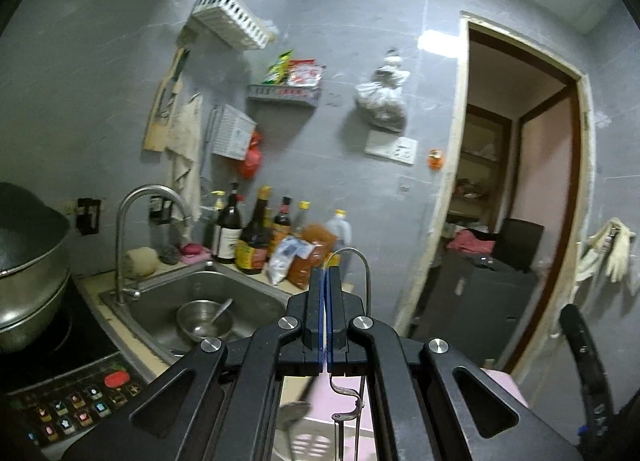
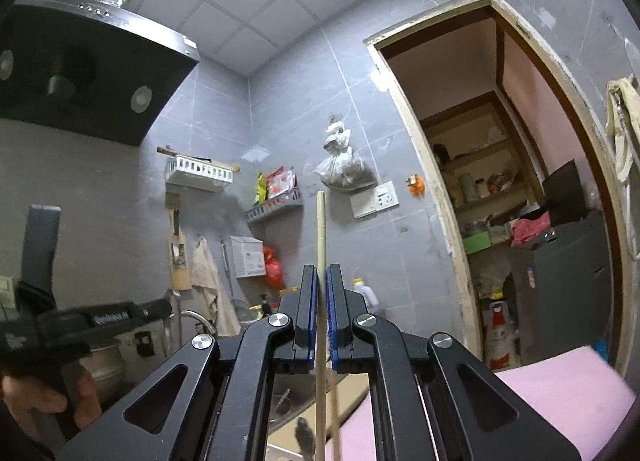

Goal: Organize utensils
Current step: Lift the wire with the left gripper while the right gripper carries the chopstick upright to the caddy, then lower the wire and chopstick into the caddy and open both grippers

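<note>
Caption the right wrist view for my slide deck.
Right tongs shut on a pale wooden stick pointing up toward the grey tiled wall.

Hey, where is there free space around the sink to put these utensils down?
Sink floor is bare right of the steel bowl. The counter corner behind is crowded with bottles and bags. The pink surface by the doorway looks bare.
</note>
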The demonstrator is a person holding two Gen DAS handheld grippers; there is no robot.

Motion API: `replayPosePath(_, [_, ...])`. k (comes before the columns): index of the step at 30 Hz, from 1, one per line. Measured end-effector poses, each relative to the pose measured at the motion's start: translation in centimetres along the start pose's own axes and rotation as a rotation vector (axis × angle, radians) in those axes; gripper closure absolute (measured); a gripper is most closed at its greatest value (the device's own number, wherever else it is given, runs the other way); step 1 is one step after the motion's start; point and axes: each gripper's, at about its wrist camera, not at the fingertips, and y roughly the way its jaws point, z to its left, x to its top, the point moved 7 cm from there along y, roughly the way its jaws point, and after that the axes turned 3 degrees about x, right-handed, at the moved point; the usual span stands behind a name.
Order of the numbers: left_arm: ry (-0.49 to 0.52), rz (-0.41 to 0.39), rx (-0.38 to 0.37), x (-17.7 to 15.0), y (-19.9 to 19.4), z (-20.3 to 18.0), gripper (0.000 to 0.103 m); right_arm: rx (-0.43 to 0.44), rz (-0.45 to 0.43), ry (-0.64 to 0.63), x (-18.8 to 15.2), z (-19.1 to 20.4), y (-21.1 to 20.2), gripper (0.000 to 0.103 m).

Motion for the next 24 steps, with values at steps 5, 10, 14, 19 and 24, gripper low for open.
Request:
replayPosePath(5, [-0.002,0.006,0.041,-2.0,1.8,1.4,0.103,0.011,0.037,0.031,-2.0,-0.1,1.3,0.1])
replayPosePath(10, [0.001,0.009,0.051,-3.9,3.0,1.8,0.103,0.003,0.065,0.024,-3.3,-0.1,2.1,0.1])
replayPosePath(14, [0.007,0.016,0.046,-5.1,3.8,1.6,0.103,-0.002,0.086,0.002,-4.2,0.1,2.5,0.1])
replayPosePath(19, [0.011,0.04,0.033,-6.4,3.9,1.2,0.103,-0.009,0.12,-0.02,-5.5,0.2,2.6,0.1])
replayPosePath(24, [0.038,0.08,0.015,-7.4,4.0,0.6,0.103,-0.007,0.167,-0.039,-6.7,0.3,2.2,0.1])
